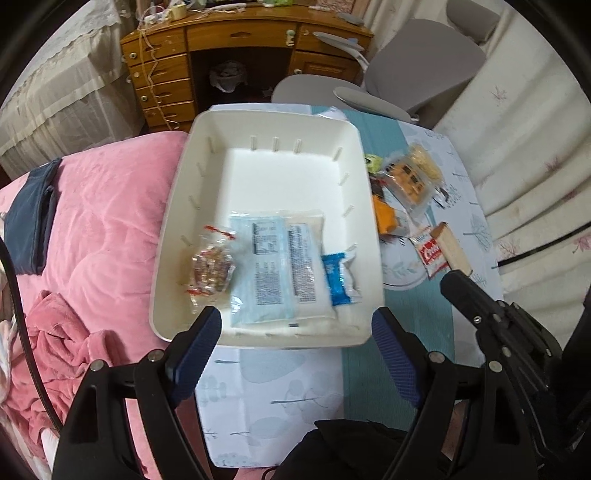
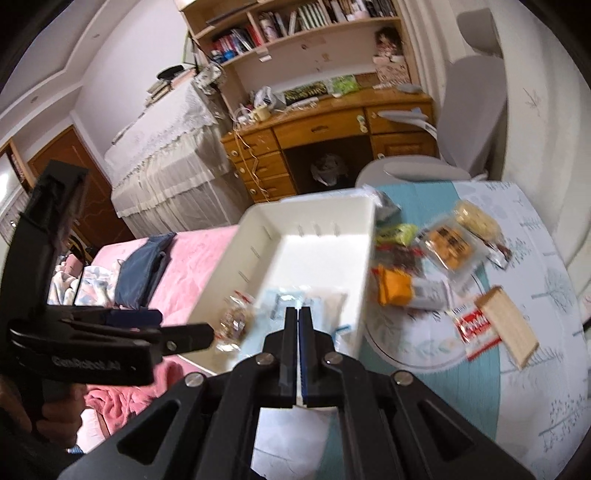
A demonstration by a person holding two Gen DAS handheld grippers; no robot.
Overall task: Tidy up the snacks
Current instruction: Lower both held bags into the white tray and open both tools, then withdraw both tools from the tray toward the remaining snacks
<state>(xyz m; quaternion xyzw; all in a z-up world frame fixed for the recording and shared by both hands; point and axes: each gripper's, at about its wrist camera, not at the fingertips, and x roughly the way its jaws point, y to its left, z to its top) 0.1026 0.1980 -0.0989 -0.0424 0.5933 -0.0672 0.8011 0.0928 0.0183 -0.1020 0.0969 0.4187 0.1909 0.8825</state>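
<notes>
White plastic rectangular bin [image 1: 207, 177] sits on my worktop [image 1: 280, 398], its left edge hard against the pink bed blanket [image 1: 107, 221]. Four snack packs lie in its near half: clear wrapper of brown nut pieces with red ends [image 1: 211, 266] at left, pale blue flat sachet with black print [image 1: 263, 273] in the middle, whitish flat sachet [image 1: 314, 266] partly under it, small blue-and-white wrapped bar [image 1: 339, 278] against the right wall. Far half of the bin is bare.

Loose snacks lie on the leaf-print tablecloth to the right of the bin: orange packet [image 2: 395, 290] just beside the wall, green packet [image 2: 397, 233] behind it, clear pack of square orange crackers [image 2: 448, 247], round pale biscuit pack [image 2: 476, 218] farthest out, red-and-white packet [image 2: 476, 330] with a tan wafer-like block [image 2: 508, 325] lying partly over it.

My left jaws [image 1: 295, 332] stand wide, nothing between them, blue pads [image 1: 195, 350] hanging over the bin's near rim, pointing steeply down. My right jaws [image 2: 298, 314] are fully closed, pads pressed flat together, holding nothing, aimed over the bin's near right part. Frames are motion-blurred.

Beyond: grey padded chair [image 1: 424, 66] at the worktop's far edge, wooden desk with drawers [image 1: 236, 48] behind, lace-covered cabinet [image 2: 166, 162] left of it, bookshelf [image 2: 295, 22] above the desk, folded navy cloth [image 1: 33, 221] on the bed.
</notes>
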